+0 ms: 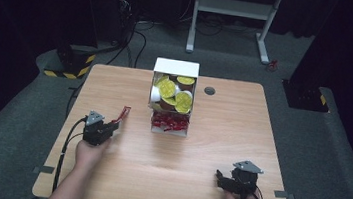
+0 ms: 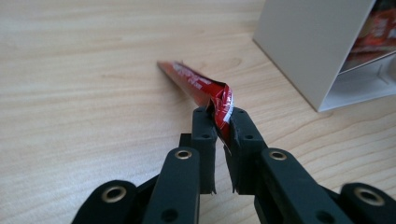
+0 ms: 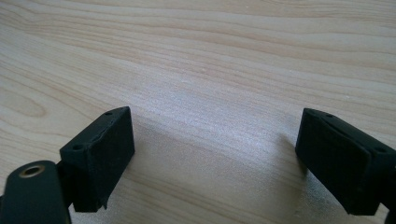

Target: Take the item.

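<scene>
Left tool: the left tool [image 2: 218,123] is sitting at about nine o'clock on the tabletop [image 1: 216,174], its jaws pinched together on one end of a red sachet [image 2: 201,86].
Red sachet: it is sticking out ahead of the jaws, its far end slanting down toward the wood; I cannot tell whether that tip is touching. In the high view the sachet [image 1: 123,114] is lying well apart from the box, at the box's eight o'clock.
Step in hand: by my reading, the person is carrying a single sachet away from the box and bringing it down toward the bare wood on the left.
Next move: it is calling for lowering the sachet flat, then easing the jaws apart so the crumpled end slips free without sticking or flicking sideways.
White box: the white box [image 1: 176,67] is standing at twelve o'clock, open toward the person, with two compartments.
Upper compartment: it is holding a pile of round pods with yellow lids [image 1: 171,91], packed loosely and tilting every way.
Lower compartment: it is holding a heap of more red sachets [image 1: 169,123]; their count is too small to tell.
Right tool: the right tool [image 3: 212,158] is resting low at about five o'clock, jaws standing wide apart over bare wood, gripping nothing.
</scene>
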A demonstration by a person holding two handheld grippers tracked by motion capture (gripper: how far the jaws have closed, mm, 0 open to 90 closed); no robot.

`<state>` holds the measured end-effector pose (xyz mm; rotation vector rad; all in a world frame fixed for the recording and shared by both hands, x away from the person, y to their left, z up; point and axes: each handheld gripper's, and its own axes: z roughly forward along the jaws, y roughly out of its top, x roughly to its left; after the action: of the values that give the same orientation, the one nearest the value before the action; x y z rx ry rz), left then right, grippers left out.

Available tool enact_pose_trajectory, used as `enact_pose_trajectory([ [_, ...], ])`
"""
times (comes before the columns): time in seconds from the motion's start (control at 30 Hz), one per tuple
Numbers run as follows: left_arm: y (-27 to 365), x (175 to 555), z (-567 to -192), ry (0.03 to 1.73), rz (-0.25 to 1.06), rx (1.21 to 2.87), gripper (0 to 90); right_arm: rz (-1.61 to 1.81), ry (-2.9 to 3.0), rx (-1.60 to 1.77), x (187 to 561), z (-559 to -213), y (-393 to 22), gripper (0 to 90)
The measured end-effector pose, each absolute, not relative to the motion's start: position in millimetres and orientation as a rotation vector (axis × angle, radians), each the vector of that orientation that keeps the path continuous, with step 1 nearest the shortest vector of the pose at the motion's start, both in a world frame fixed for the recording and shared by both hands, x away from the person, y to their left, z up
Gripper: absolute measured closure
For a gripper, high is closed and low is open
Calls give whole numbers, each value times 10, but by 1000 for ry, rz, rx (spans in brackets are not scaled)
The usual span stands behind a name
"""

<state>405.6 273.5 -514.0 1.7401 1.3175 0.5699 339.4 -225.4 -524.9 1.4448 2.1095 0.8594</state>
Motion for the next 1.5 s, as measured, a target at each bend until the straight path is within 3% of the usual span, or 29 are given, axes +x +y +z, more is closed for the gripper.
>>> enact_pose_trajectory([
  [0.8,2637,4146,-5232,1357,575,1863,757,859,2109,1444,3394,-5250,-2253,117],
  [1.1,2649,4155,-5231,1366,562,1856,635,859,2109,1444,3394,-5250,-2253,117],
  [1.3,2656,4146,-5209,1367,551,1836,508,859,2109,1444,3394,-5250,-2253,117],
  [1.5,2652,4110,-5156,1347,566,1823,462,859,2109,1444,3394,-5250,-2253,118],
])
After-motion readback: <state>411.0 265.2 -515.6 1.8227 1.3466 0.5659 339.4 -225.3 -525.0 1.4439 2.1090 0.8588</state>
